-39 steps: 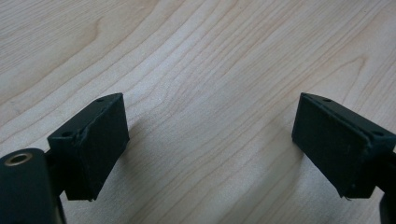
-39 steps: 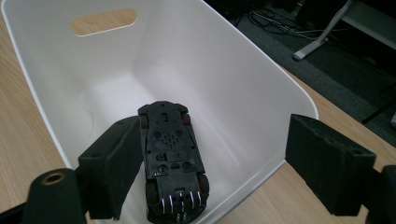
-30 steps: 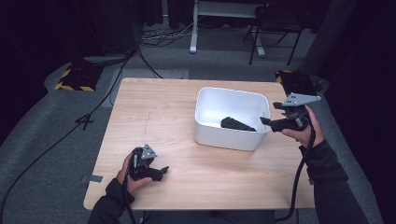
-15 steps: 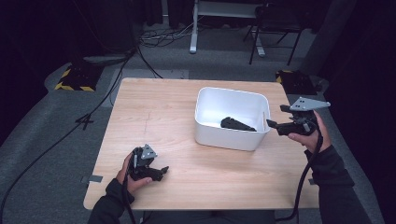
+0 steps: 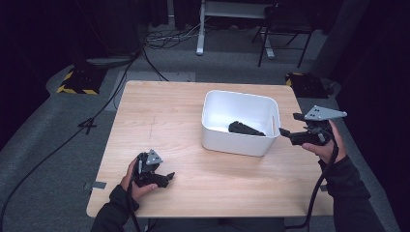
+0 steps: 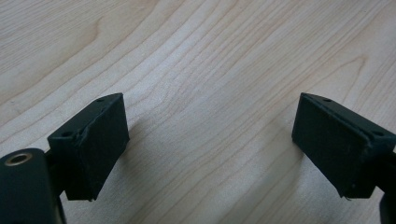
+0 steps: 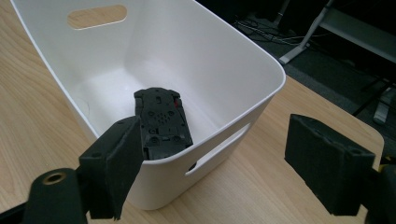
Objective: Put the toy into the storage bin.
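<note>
Handling the black part in the bin

Table (image 5: 183, 125) carries white bin (image 5: 239, 145), centre-right. Black part (image 7: 161, 122) lies inside; likely rigid, light: grip its long sides. Right tool (image 5: 285, 133) and left tool (image 5: 167, 178): jaws apart, empty.

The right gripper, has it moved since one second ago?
Yes. The right gripper has drawn back from over the white bin to beyond its right wall.

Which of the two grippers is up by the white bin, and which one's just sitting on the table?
The right gripper, beside the white bin, is held above the table. The left gripper rests low on the wood, away from the bin.
</note>
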`<state>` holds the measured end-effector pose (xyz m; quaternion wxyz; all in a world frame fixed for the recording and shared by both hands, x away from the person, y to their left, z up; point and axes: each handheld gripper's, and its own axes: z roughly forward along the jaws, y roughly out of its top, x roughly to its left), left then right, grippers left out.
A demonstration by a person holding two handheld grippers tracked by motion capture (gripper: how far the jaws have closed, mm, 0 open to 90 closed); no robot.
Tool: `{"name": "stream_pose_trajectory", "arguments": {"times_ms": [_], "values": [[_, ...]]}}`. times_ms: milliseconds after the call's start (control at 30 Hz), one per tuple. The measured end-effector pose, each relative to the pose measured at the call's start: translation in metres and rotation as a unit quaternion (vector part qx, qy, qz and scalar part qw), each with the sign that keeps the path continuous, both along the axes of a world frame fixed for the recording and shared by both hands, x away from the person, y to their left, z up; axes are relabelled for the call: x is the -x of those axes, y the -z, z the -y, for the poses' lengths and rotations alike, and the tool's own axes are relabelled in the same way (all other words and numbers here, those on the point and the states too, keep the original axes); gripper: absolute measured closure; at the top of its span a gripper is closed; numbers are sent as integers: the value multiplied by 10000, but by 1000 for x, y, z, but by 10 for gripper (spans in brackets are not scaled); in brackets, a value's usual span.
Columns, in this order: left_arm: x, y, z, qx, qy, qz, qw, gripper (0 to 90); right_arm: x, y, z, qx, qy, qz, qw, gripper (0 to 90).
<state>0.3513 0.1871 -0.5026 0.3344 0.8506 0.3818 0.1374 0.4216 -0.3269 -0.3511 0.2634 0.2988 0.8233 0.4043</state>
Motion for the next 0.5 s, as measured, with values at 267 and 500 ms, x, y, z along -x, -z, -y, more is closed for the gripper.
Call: {"name": "stream_pose_trajectory", "arguments": {"times_ms": [267,500], "values": [[0,0,0,-8,8,19,10000,111,7,6,4,-21,-3,-9,10000,199],[0,0,0,-3,0,5,10000,111,11,13,6,-23,1,-32,10000,199]]}}
